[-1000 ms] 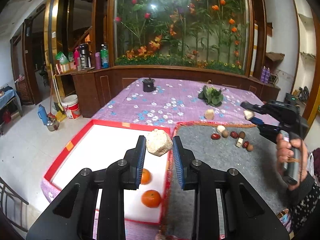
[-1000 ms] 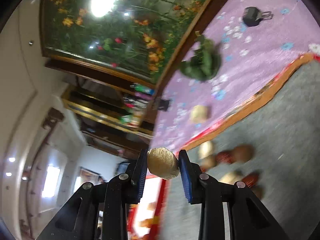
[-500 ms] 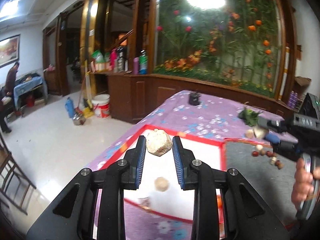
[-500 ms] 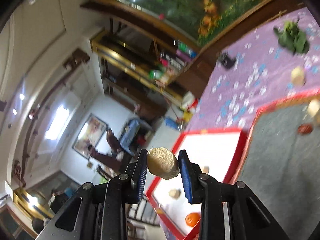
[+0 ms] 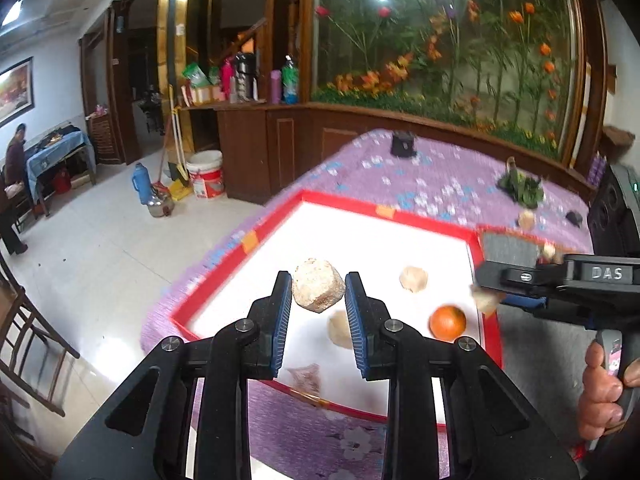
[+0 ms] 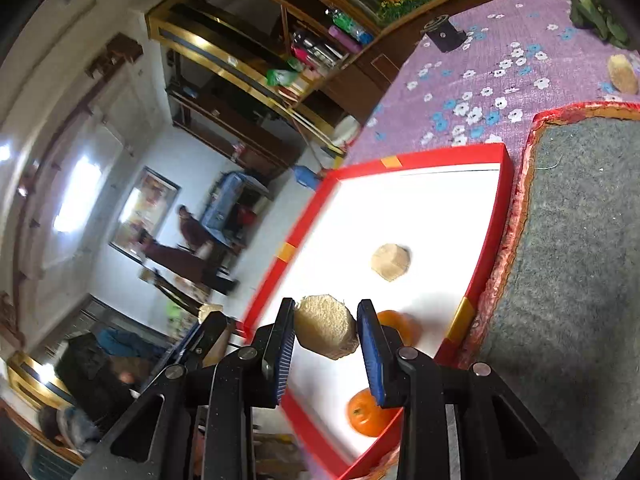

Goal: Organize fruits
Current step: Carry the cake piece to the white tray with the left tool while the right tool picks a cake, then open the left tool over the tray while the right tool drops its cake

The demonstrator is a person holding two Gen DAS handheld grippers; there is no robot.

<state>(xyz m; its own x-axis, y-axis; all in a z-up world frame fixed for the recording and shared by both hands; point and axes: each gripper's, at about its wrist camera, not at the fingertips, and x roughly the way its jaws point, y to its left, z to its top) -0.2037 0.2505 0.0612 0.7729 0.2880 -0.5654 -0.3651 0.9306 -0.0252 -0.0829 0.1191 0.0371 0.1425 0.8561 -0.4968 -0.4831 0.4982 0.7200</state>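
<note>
My left gripper [image 5: 318, 285] is shut on a pale lumpy chunk [image 5: 318, 294], held over the white tray with a red rim [image 5: 384, 210]. Inside the tray lie an orange [image 5: 448, 322], two beige pieces [image 5: 414, 279] and a brownish scrap [image 5: 306, 376]. My right gripper [image 6: 326, 314] is shut on a beige fibrous chunk [image 6: 326, 334] above the tray's near corner [image 6: 466, 312]. Below it in the right wrist view are two oranges [image 6: 366, 418] and one beige piece [image 6: 390, 262]. In the left wrist view the right gripper [image 5: 486, 298] comes in from the right.
A grey mat [image 6: 580, 240] lies right of the tray on a purple flowered cloth [image 6: 472, 80]. On the cloth sit a beige piece [image 6: 622, 74], green leaves [image 6: 596, 16] and a small black object [image 6: 444, 34]. The table drops to tiled floor [image 5: 100, 260] on the left. A person's hand [image 5: 604, 392] grips the right handle.
Both grippers have swung left, from over the grey mat to over the white tray, each still shut on its chunk. The left one has also come lower.
</note>
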